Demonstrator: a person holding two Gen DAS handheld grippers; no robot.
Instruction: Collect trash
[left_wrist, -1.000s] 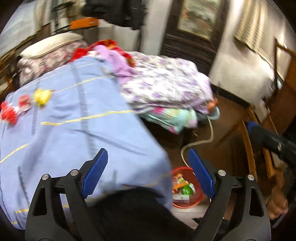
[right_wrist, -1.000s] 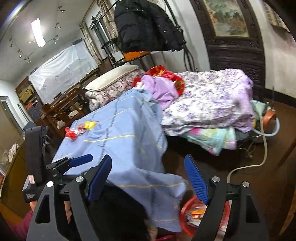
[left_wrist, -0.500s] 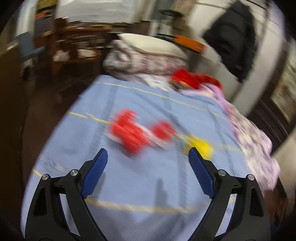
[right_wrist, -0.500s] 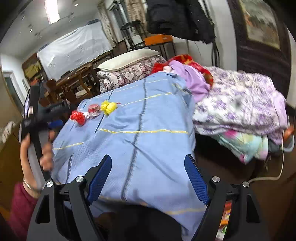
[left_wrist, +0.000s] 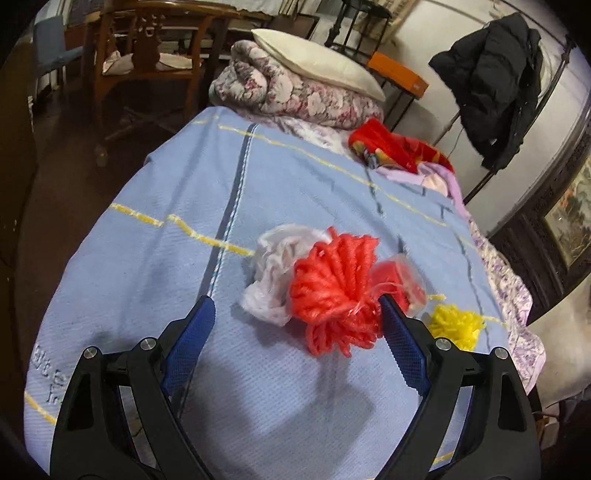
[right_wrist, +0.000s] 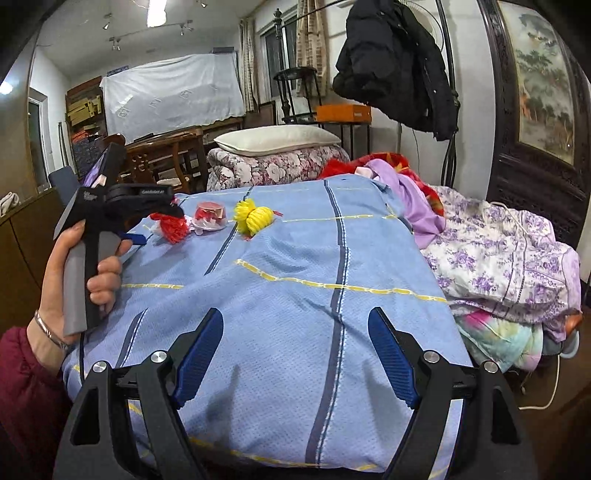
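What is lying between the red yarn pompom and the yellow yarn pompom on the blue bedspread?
A small clear plastic cup with red contents sits between the red yarn pompom and yellow yarn pompom, clearest in the right wrist view.

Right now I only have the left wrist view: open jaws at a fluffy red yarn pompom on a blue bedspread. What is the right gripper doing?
Observer: The right gripper hangs open and empty over the near end of the blue bedspread, apart from the trash.
Reviewer: What is the blurry red thing behind the red yarn pompom?
Observer: A clear plastic cup with red contents, between the pompom and a yellow yarn bundle.
Reviewer: Who holds the left gripper?
Observer: A bare hand wearing a thin metal bracelet.
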